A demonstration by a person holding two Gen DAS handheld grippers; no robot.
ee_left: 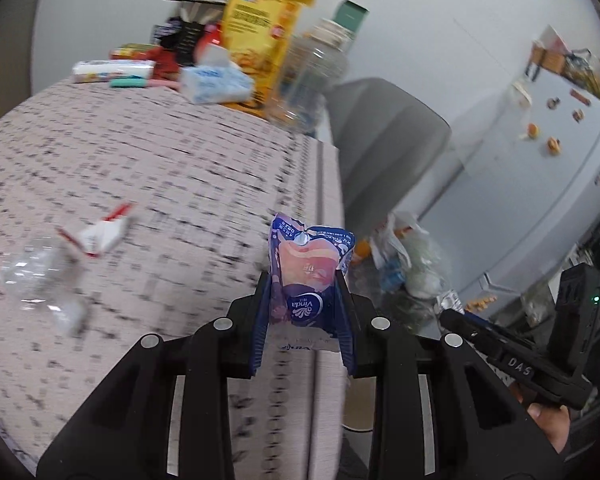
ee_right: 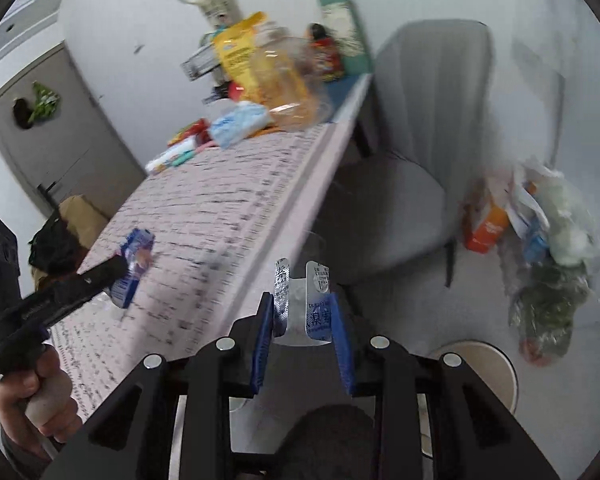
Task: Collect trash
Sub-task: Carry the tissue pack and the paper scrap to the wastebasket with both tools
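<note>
Gripping an empty Vinda tissue wrapper (ee_left: pixel 306 276) between both pads of the left gripper (ee_left: pixel 305 312), upright, above the edge of the patterned table (ee_left: pixel 180 168). Pinching a bent silver pill blister (ee_right: pixel 303 300) in the right gripper (ee_right: pixel 302 316), already past the table edge, over the floor — probably heading for the trash bag (ee_right: pixel 548 256) beside the grey chair (ee_right: pixel 412 152). Leaving a crushed clear bottle (ee_left: pixel 40 272) and a red-and-white scrap (ee_left: pixel 100 234) on the table — likely next pickups.
</note>
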